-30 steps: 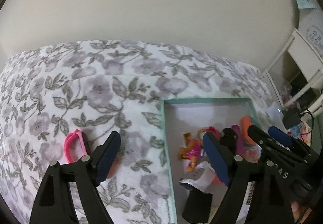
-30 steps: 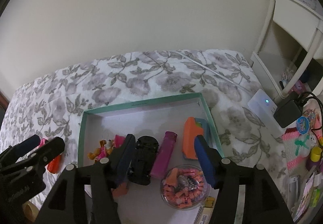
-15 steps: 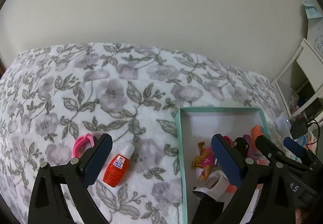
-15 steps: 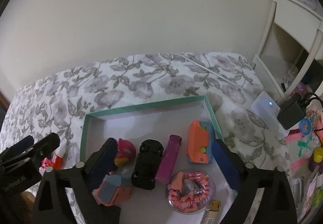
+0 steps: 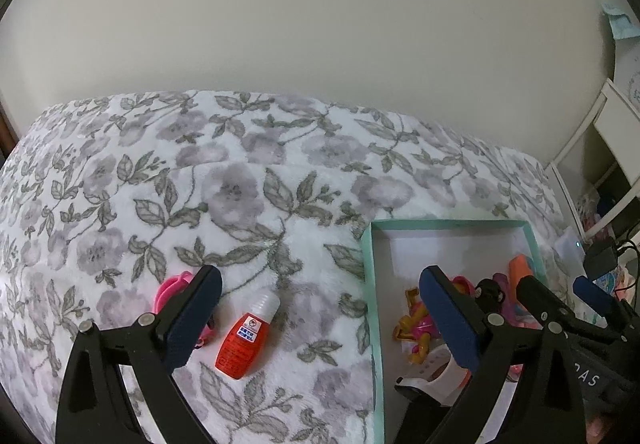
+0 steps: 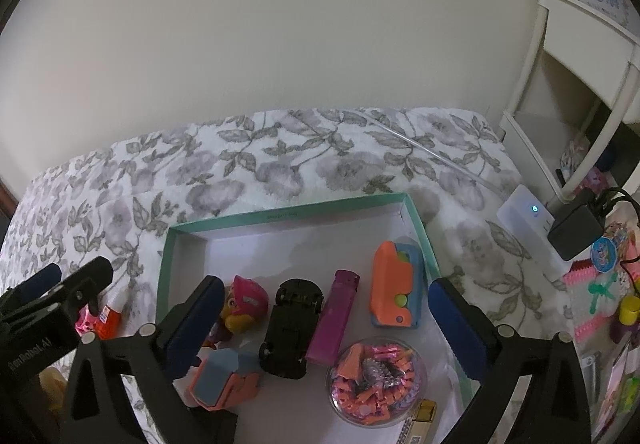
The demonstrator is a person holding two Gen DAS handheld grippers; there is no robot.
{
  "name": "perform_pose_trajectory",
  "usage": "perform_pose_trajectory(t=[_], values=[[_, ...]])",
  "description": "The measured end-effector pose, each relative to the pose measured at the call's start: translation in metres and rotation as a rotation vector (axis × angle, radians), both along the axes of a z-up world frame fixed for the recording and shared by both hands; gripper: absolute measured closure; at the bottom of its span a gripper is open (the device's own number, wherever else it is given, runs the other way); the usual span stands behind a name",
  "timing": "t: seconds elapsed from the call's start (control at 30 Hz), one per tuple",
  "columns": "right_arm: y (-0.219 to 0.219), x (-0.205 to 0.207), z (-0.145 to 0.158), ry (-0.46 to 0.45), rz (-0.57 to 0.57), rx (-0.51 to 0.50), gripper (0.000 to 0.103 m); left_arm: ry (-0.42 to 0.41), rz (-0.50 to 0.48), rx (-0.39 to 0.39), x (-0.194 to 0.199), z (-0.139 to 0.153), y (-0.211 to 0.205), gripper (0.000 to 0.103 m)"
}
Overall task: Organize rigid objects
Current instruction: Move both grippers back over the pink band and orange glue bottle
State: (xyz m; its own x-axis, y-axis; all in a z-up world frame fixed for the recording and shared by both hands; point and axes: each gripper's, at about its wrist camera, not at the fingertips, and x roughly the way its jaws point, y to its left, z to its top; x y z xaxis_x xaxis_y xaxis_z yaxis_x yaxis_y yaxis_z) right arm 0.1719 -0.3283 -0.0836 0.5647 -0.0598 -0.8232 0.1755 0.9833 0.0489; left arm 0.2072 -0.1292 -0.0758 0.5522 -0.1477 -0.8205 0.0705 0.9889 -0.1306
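Red bottle lies flat on floral blanket, white cap toward far wall, beside teal tray left rim. Left gripper spread, just opened, empty; right gripper spread over tray, just opened, empty.

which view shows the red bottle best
The left wrist view: the red bottle lies whole on the flowered blanket, white cap and label clear. The right wrist view catches only a sliver of it behind the left gripper.

Plain cream wall behind; floral grey-and-white blanket below; white shelf unit at right.
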Motion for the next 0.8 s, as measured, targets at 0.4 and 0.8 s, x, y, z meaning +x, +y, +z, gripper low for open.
perform_pose_trajectory(t=[0.4, 0.8], values=[[0.012, 0.001, -0.003, 0.009, 0.029, -0.003, 0.000, 0.026, 0.033, -0.012, 0.007, -0.004, 0.014, 0.004], [0.085, 0.005, -0.005, 0.000, 0.189, -0.005, 0.000, 0.100, 0.180, -0.037, 0.022, -0.018, 0.091, 0.004]])
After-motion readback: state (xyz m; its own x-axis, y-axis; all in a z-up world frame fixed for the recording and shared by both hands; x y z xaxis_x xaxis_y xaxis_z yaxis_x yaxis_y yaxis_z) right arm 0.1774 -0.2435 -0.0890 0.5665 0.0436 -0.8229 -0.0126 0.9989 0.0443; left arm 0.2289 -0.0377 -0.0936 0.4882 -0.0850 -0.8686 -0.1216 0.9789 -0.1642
